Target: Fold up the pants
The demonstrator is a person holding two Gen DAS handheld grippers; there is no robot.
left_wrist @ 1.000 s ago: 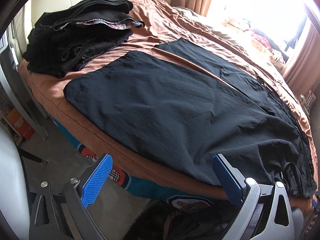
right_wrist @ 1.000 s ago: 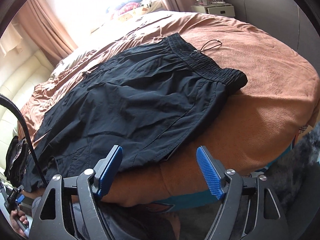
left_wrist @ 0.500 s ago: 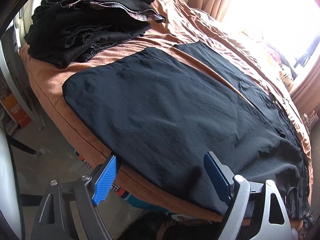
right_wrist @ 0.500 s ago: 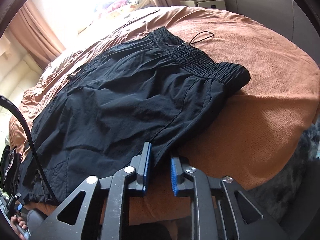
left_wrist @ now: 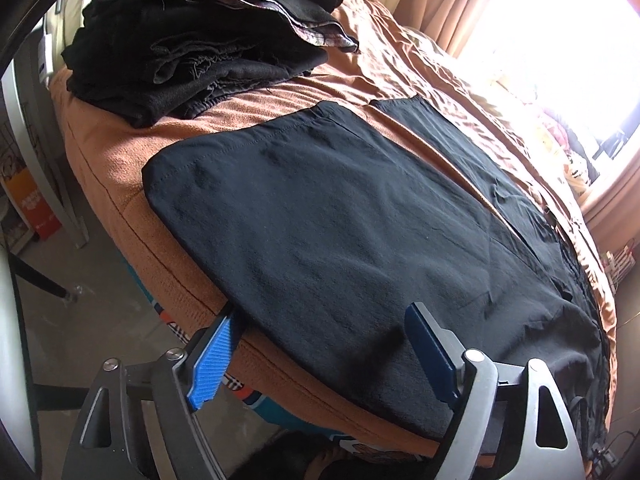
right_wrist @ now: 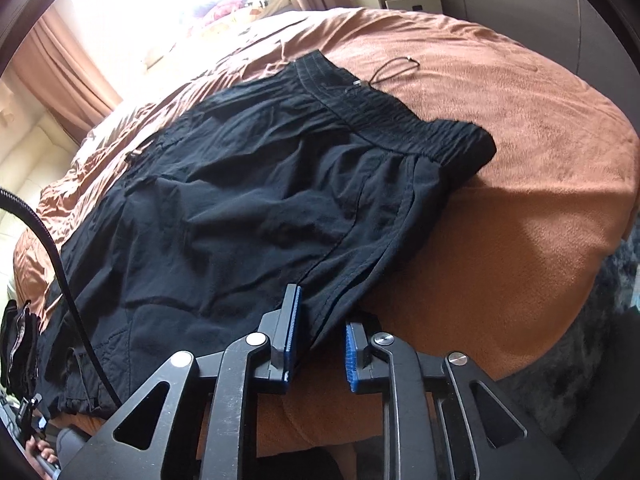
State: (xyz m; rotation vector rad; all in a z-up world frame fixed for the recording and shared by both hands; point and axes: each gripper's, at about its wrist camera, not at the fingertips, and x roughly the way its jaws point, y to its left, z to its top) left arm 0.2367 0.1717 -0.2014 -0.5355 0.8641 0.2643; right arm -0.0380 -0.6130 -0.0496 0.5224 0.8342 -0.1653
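Black pants (left_wrist: pixel 340 232) lie flat on the bed (right_wrist: pixel 540 160), long axis parallel to the near edge; waistband (right_wrist: pixel 400 120) end by the right hand, cuffs by the left. Right hand-held gripper (right_wrist: pixel 318 344): jaws narrow but not clamped, outseam hem between them at 12 o'clock. Left hand-held gripper (left_wrist: pixel 320 356): jaws wide apart, straddling the near leg edge, fabric from 12 to 2 o'clock. Both at the near edge; next fold likely lifts it toward 12.

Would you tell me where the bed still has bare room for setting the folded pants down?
Bare blanket lies beyond the waistband, toward the nightstand. A narrow strip separates the near leg hem from the clothes pile; that corner is crowded.
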